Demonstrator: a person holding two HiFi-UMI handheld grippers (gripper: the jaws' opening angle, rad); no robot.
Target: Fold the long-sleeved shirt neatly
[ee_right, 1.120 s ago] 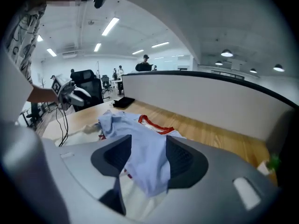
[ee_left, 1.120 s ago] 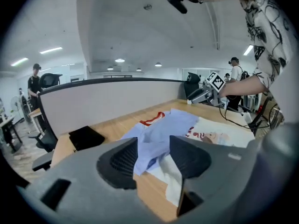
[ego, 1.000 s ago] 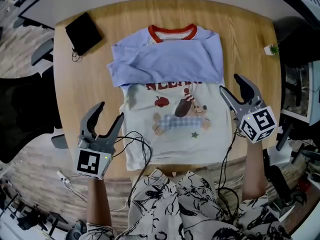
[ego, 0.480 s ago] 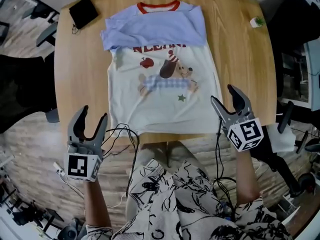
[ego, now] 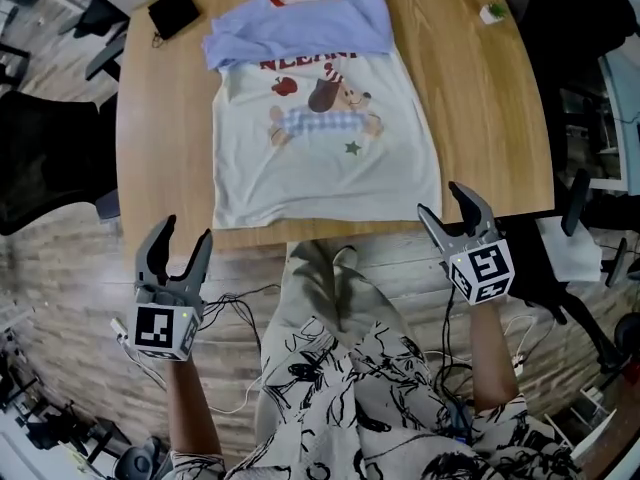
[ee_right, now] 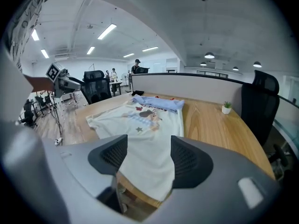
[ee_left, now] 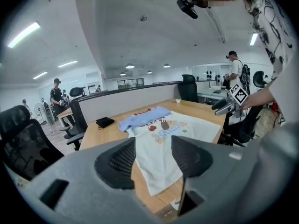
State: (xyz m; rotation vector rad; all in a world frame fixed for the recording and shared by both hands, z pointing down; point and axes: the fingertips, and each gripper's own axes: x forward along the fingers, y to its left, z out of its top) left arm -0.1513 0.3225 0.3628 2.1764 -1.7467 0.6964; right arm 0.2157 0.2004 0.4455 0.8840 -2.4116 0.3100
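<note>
One wooden table (ego: 480,118) carries one long-sleeved shirt (ego: 310,168), which lies flat on it, red collar at the far side and hem along the near edge. Its two blue sleeves are folded across the chest above the dog print. There are two claws, both clear of the table and over the floor on either side of the person's patterned lap. The left claw (ego: 186,228) stands part open with nothing between its jaws, and the right claw (ego: 440,198) is likewise part open and empty, close to the table's near right corner. One black flat thing, perhaps a pouch (ego: 173,11), sits at the far left corner, and one small potted plant (ego: 492,12) sits at the far right. The head view alone shows both claws and the whole shirt from above. The left gripper view shows what the head view does not: the open office, dark chairs, and two people standing in the distance, with the right claw seen across the table. The right gripper view shows the left claw over the floor at its left. A second ago both claws flanked the shirt's lower half at the table's sides; now they are drawn back off the table, while the shirt's fold looks unchanged.
</note>
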